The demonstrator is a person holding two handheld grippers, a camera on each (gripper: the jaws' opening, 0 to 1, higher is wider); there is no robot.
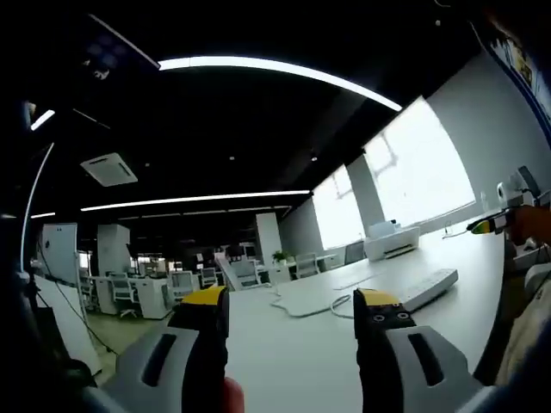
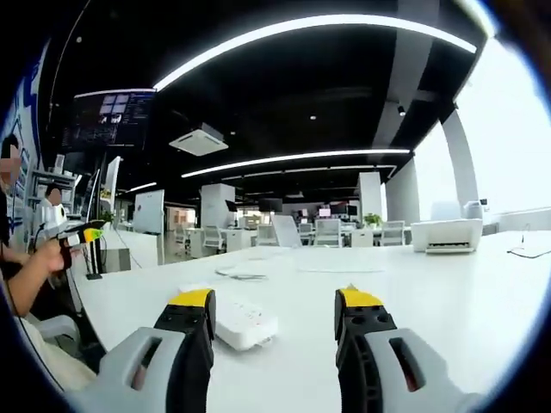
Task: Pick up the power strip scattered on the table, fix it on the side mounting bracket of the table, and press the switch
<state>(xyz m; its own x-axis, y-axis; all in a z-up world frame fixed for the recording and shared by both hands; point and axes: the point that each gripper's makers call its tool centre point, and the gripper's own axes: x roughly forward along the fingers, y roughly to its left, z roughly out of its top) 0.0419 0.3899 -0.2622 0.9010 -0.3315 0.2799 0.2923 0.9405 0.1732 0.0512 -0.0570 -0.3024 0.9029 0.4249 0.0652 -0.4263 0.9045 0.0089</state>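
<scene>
A white power strip [image 1: 424,288] lies on the white table [image 1: 293,353], its cable [image 1: 301,303] curling off to the left. My left gripper [image 1: 294,311] stands open just above the table, short of the strip, nothing between its yellow-tipped fingers [image 1: 207,297]. In the right gripper view the same power strip [image 2: 239,322] lies just beyond the left finger [image 2: 191,311] of my right gripper [image 2: 277,308], which is open and holds nothing. The cable [image 2: 241,274] coils farther back on the table [image 2: 448,292]. The other gripper's yellow tip [image 1: 482,226] shows at the right edge, and again at the left [image 2: 89,234] in a hand.
A white printer [image 1: 392,241] sits at the table's far end by the bright windows; it appears again [image 2: 448,234] in the right gripper view. A person's arm [image 2: 30,275] is at the table's left side. Desks and chairs [image 2: 258,237] stand across the office behind.
</scene>
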